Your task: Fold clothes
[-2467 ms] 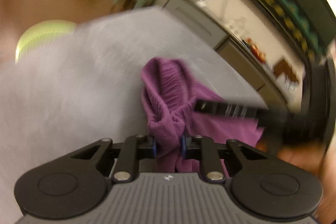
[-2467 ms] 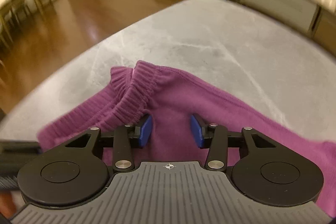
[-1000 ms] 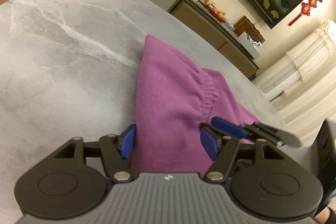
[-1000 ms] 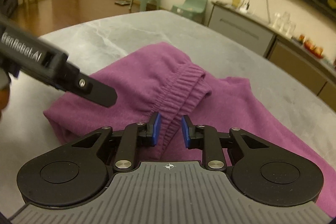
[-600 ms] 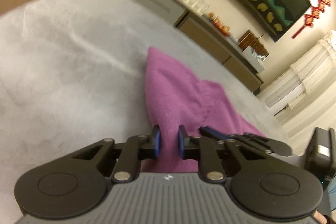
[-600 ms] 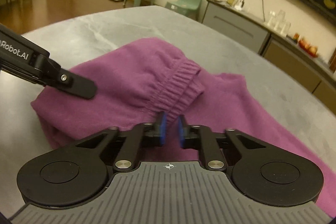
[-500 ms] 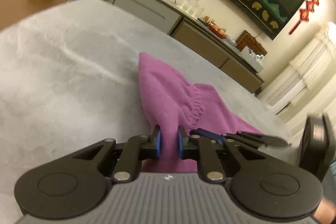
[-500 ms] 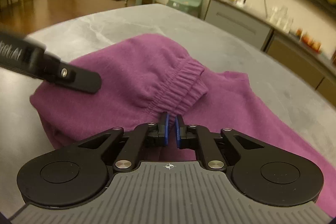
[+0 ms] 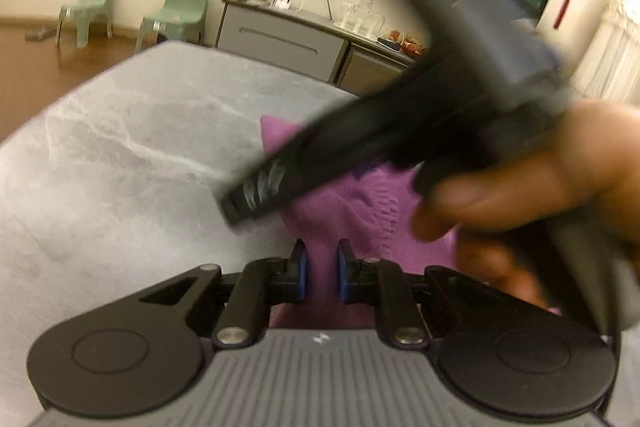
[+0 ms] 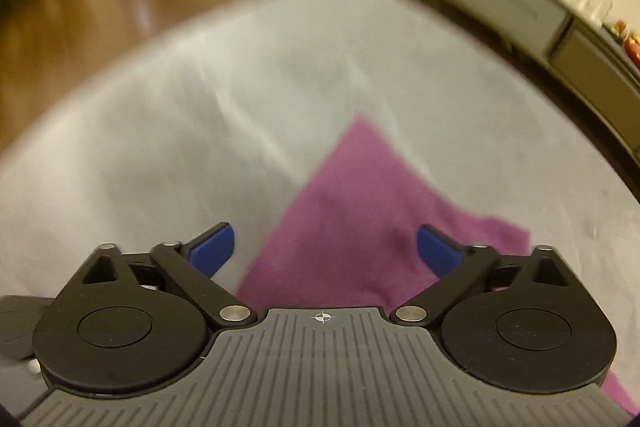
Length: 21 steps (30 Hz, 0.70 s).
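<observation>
Left tongs point(image 9: 319, 269) pinch purple garment point(image 9: 352, 211); right tongs point(image 10: 324, 253) spread above.

The left gripper point(image 9: 321, 269) points forward and slightly down, its blue-padded jaws drawn close together and pinching a fold of the purple garment point(image 9: 352, 211) between them. The right gripper point(image 10: 325, 251) has its jaws spread wide, with nothing between them, hovering over the counter point(image 10: 180, 147). In the left wrist view the right gripper's black body crosses the frame, blurred, from upper right toward the centre, gripped by the person's right hand point(image 9: 532, 183) at the right edge.
</observation>
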### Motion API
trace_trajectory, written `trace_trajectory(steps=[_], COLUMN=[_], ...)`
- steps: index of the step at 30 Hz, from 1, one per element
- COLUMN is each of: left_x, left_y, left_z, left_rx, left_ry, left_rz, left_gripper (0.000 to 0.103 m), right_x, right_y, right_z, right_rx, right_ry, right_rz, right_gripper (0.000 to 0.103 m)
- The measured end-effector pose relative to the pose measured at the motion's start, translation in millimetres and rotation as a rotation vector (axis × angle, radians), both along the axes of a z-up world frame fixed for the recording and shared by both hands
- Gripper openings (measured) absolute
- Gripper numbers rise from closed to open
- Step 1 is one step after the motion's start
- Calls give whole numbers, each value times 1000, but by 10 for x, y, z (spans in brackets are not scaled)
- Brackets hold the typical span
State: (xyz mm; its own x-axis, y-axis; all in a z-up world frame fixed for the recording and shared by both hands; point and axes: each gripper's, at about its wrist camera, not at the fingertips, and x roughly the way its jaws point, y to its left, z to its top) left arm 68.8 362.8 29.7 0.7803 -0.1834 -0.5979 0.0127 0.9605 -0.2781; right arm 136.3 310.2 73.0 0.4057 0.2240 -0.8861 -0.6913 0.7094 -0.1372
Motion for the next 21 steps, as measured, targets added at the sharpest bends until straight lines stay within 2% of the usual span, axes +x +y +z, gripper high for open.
trace_trajectory(steps=[1, 3, 5, 8, 11, 13, 15, 18, 21], left_x=[-17, -75, -160, -364, -503, -479, -396, -158, 104], left_y=[-43, -182, -377, -728, -910, -899, -847, -782, -748], left_z=[23, 97, 199, 349, 445, 437, 391, 222, 28], left_rx=[22, 70, 122, 157, 85, 22, -27, -34, -34], left_ry=[-11, -55, -120, -233, -300, -289, -256, -160, -55], left_rz=[-5, -32, -76, -168, -272, -311, -310, -269, -250], left_gripper=[14, 14, 15, 22, 24, 27, 28, 26, 26], right_x=[14, -3, -64, -128, -112, -74, -15, 28, -19], right_y=[-40, -264, -649, -1452, -2295, -2747, -3043, -3223, -3247], right_z=[-39, 45, 223, 411, 359, 183, -69, -360, -415], right_rx=[1, 89, 223, 461, 638, 690, 689, 628, 626], right_ry=[11, 17, 16, 59, 112, 144, 186, 194, 158], right_rz=[-12, -46, -89, -190, -329, -411, -470, -495, -464], right_gripper=[63, 50, 38, 32, 31, 31, 31, 31, 30])
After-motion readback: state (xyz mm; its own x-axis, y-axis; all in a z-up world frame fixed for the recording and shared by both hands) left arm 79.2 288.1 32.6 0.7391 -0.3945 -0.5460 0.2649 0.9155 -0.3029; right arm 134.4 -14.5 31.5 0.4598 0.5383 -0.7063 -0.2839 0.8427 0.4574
